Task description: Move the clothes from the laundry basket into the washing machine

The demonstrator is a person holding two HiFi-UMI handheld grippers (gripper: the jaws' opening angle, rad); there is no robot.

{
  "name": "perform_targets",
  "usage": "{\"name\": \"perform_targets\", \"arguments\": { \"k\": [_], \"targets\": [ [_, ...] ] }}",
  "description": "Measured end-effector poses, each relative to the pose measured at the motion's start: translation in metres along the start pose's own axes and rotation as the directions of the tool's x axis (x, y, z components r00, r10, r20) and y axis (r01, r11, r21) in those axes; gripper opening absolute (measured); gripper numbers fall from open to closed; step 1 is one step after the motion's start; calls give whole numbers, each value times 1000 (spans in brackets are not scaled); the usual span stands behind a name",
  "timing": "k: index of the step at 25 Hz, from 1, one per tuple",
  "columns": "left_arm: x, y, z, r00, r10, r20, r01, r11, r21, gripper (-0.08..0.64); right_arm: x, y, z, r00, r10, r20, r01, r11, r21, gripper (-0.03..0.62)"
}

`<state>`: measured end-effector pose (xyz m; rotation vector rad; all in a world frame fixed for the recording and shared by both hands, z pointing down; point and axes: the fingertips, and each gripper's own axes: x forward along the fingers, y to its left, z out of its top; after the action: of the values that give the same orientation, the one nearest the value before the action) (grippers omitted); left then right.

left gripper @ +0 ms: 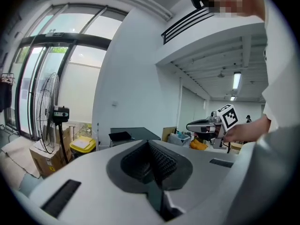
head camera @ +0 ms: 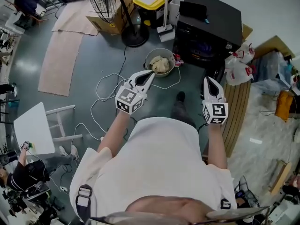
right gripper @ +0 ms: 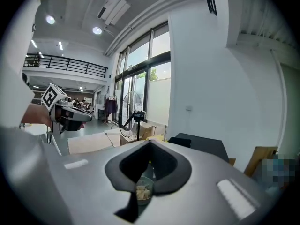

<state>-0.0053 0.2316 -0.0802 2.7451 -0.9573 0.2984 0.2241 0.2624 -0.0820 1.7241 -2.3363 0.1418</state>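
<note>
Cream cloth, crumpled into a loose heap: the clothes (head camera: 160, 64) lie in the round basket (head camera: 148, 55) on the floor, in the upper middle of the head view. The black washer (head camera: 213, 18) stands just to the right of the basket, its dark front turned toward the person. I cannot tell whether its door is open.

Both tools are held out in front of the person at the middle of the frame, apart from basket and washer alike. The left tool (head camera: 150, 74) points toward the basket and the right tool (head camera: 209, 79) toward the washer. Each is clenched on nothing: in both gripper views the tips meet with nothing between them. In the right gripper view the basket shows far off, through the gap under the tips.

The clothes look soft, light and limp. They would likely sag and trail when lifted, and one piece may drag its neighbours along. The best hold seems to be a bunched fold at the top of the heap, pinched deep so that several layers sit between the pads. The basket looks light too, so it may tip or rise with a tangled load. The tool's jaws must part before any of that.
</note>
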Motion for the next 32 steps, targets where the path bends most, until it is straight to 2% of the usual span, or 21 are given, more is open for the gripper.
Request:
{"name": "perform_targets", "arguments": {
  "k": [8,16,23,28,32],
  "targets": [
    [89,21,30,995,102,5,-102,994,-32,6,82,-81,15,989,144,-22,-145,989,-41,11],
    [158,51,47,974,227,-21,-228,968,-102,6,169,-147,10,960,271,-69,-273,962,-17,11],
    [166,61,34,947,315,-57,-320,935,-151,6,200,-149,-10,922,372,-110,-375,927,-7,11],
    [161,84,24,932,355,-70,-362,915,-180,5,226,-142,-22,911,380,-159,-384,923,6,11],
    [152,108,13,924,372,-89,-382,900,-210,6,242,-116,-25,894,405,-190,-409,912,16,11]
  ]
}}
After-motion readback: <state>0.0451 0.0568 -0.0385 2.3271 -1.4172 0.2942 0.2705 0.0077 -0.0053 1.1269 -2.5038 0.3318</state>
